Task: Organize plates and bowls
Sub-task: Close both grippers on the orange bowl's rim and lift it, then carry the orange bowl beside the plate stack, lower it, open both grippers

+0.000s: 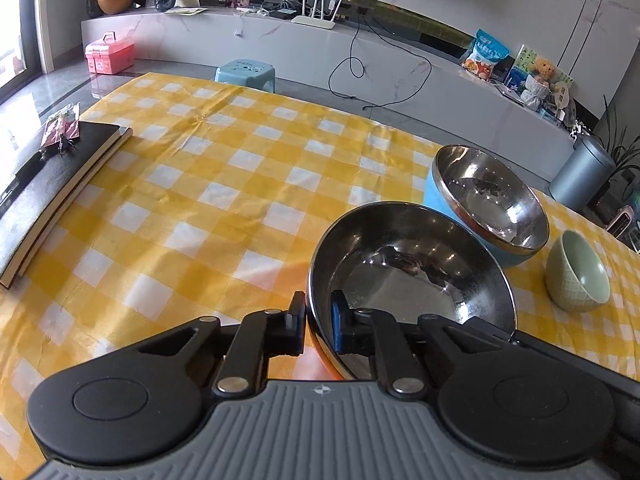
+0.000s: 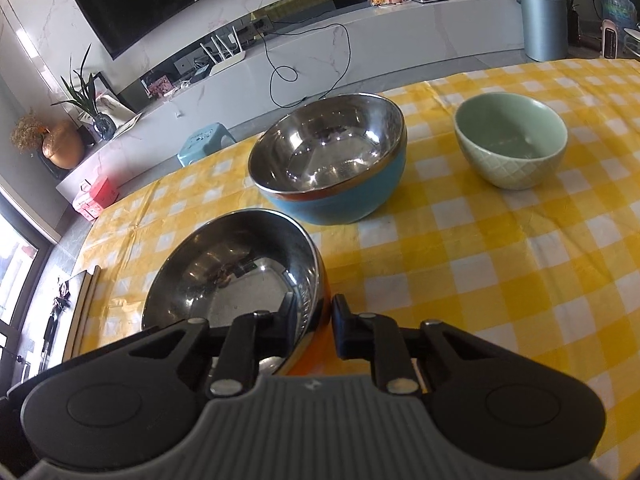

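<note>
An orange-sided steel bowl [image 1: 408,264] is held by both grippers. My left gripper [image 1: 320,320] is shut on its left rim, one finger inside and one outside. My right gripper [image 2: 314,326] is shut on its right rim in the same way; the bowl also shows in the right wrist view [image 2: 232,276]. Beyond it a blue-sided steel bowl [image 1: 492,200] stands on the yellow checked tablecloth [image 1: 224,184], also seen in the right wrist view [image 2: 332,156]. A small green ceramic bowl [image 1: 578,276] stands to its right, also in the right wrist view [image 2: 512,140].
A black book [image 1: 52,188] with a pink packet on it lies at the table's left edge. Beyond the table's far edge are a blue stool [image 1: 246,74], a pink box [image 1: 109,53] and a grey bin [image 1: 582,168] on the floor.
</note>
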`<state>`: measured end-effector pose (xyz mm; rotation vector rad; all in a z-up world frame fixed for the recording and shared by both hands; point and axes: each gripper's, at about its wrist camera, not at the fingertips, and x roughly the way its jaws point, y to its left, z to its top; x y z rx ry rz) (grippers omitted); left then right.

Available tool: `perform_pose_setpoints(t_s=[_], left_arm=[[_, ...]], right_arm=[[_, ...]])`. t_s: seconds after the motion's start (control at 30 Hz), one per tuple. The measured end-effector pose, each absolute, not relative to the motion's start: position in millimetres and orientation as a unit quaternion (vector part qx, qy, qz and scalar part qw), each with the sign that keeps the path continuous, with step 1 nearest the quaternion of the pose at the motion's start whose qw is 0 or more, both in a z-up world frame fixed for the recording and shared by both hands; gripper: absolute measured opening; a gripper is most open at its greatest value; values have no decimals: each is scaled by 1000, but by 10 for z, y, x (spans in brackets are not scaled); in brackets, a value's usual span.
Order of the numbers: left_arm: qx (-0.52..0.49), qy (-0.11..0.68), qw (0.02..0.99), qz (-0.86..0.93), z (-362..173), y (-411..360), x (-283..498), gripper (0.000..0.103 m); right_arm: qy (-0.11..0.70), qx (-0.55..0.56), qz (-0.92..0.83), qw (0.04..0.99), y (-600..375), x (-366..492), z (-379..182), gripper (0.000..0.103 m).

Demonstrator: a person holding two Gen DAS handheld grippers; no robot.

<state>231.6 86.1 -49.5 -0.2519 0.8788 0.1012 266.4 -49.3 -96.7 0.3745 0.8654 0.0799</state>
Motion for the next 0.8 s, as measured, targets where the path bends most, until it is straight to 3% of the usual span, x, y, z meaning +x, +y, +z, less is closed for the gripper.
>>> perform_pose_setpoints(t_s=[0.8], left_arm=[[-149, 430, 890, 16, -185, 430, 1590, 13]], right_arm=[[418, 246, 17, 875, -1142, 1950, -642, 10]])
